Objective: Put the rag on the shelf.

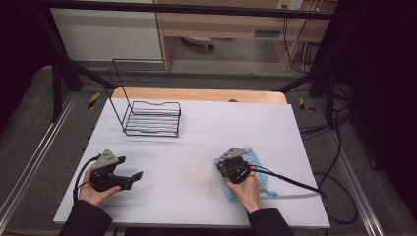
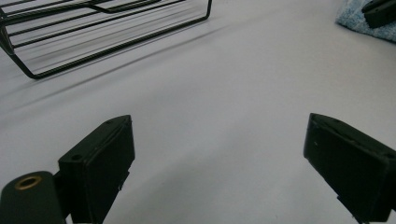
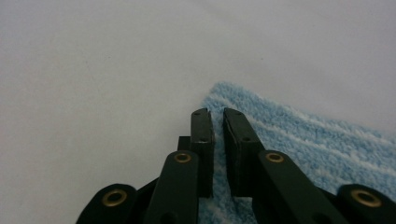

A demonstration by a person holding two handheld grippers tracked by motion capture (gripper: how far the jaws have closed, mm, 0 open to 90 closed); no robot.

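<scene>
- High view: a white table [image 1: 196,142] seen from above. One blue towel [image 1: 259,173] lies flat at about 4 o'clock on the table, under the right tool [image 1: 222,169], which a hand presses down onto the towel's left corner. One left tool [image 1: 136,176] rests at about 8 o'clock, well apart from the towel. One black wire rack [image 1: 150,118] stands at about 11 o'clock, with nothing in it.
- Left gripper view: the left tool's two jaws stand wide apart over bare table, gripping nothing. The wire rack [image 2: 93,32] lies ahead at 11 o'clock; a corner of the towel [image 2: 362,23] shows at 1 o'clock.
- Right gripper view: the right tool [image 3: 217,126] has its jaws pressed nearly together at the towel's [image 3: 303,140] corner, with only a thin gap; it seems to be pinching the edge, though the cloth between the jaws is hard to make out.
- Progress, as a judgement: the work looks barely begun. The corner grasp is being made; the towel is still flat and unmoved, so lifting, folding or moving it remains.
</scene>
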